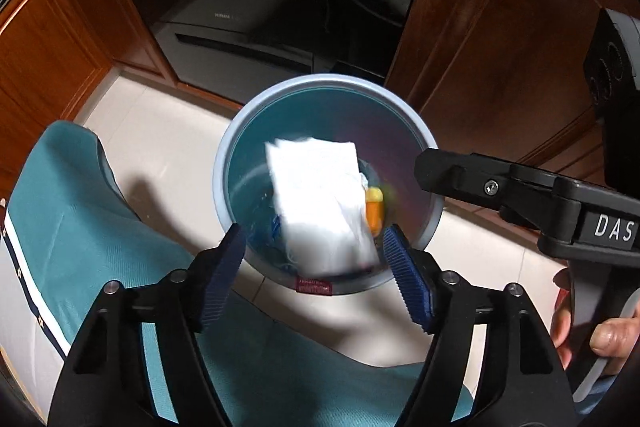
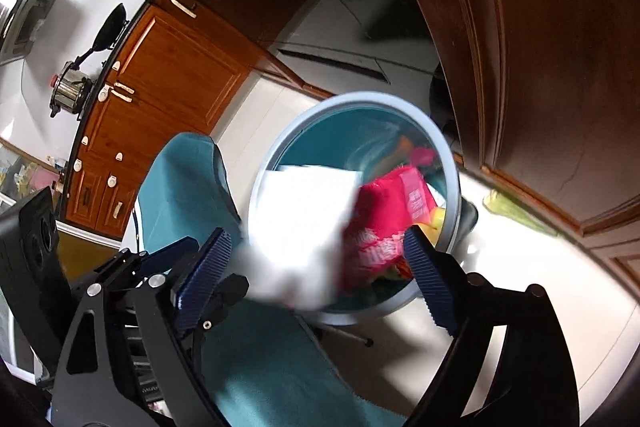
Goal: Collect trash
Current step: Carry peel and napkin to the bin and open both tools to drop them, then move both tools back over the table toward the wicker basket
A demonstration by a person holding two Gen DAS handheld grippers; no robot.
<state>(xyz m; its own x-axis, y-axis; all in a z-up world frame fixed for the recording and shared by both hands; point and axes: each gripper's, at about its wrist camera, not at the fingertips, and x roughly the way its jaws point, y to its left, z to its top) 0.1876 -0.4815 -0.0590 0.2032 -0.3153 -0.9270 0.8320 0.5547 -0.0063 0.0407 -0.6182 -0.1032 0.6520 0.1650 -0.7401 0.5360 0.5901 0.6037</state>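
Left gripper [image 1: 314,259] and right gripper [image 2: 316,271] both spread wide, gripping nothing, white paper sheet [image 1: 320,199] and pink snack wrapper [image 2: 384,223] blurred over the blue-rimmed wastebasket [image 1: 224,163] at frame centre.

Left gripper [image 1: 314,259] is hanging over the blue bin [image 1: 232,147] with its jaws wide open, white wrapper [image 1: 320,195] blurred between them but untouched. Right gripper [image 1: 432,171] pokes in over the rim.
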